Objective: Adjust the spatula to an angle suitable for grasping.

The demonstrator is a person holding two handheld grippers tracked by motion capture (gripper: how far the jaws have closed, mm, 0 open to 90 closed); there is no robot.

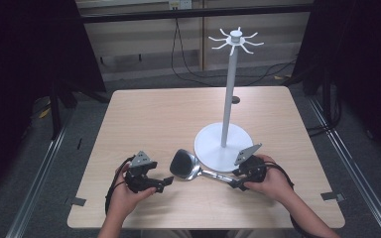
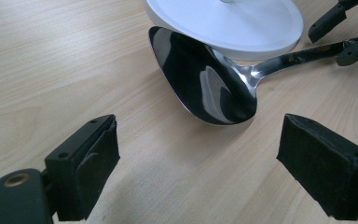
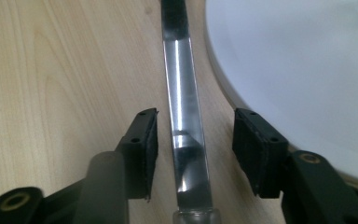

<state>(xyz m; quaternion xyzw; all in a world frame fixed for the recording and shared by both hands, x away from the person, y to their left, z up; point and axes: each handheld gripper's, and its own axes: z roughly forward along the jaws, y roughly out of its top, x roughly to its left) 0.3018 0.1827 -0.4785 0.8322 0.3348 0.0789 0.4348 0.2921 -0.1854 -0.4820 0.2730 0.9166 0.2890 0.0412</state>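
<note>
A shiny metal spoon [image 1: 184,164] lies on the wooden table [image 1: 154,114], its bowl [image 2: 205,88] just left of the white stand's round base [image 1: 213,148]. The spoon handle [image 3: 184,107] runs right, and my right gripper [image 1: 236,180] straddles it. In the right gripper view that gripper [image 3: 196,149] stands open, with a gap between each pad and the handle. My left gripper [image 1: 164,183] rests low near the bowl, open [image 2: 198,168] and holding nothing, with the bowl a little ahead of its jaws.
The white stand's pole [image 1: 228,89] rises from the base [image 2: 228,23] to a crown of hooks [image 1: 235,39]. The base edge [image 3: 298,70] lies close beside the handle. Bare wood stretches across the table's left and far parts.
</note>
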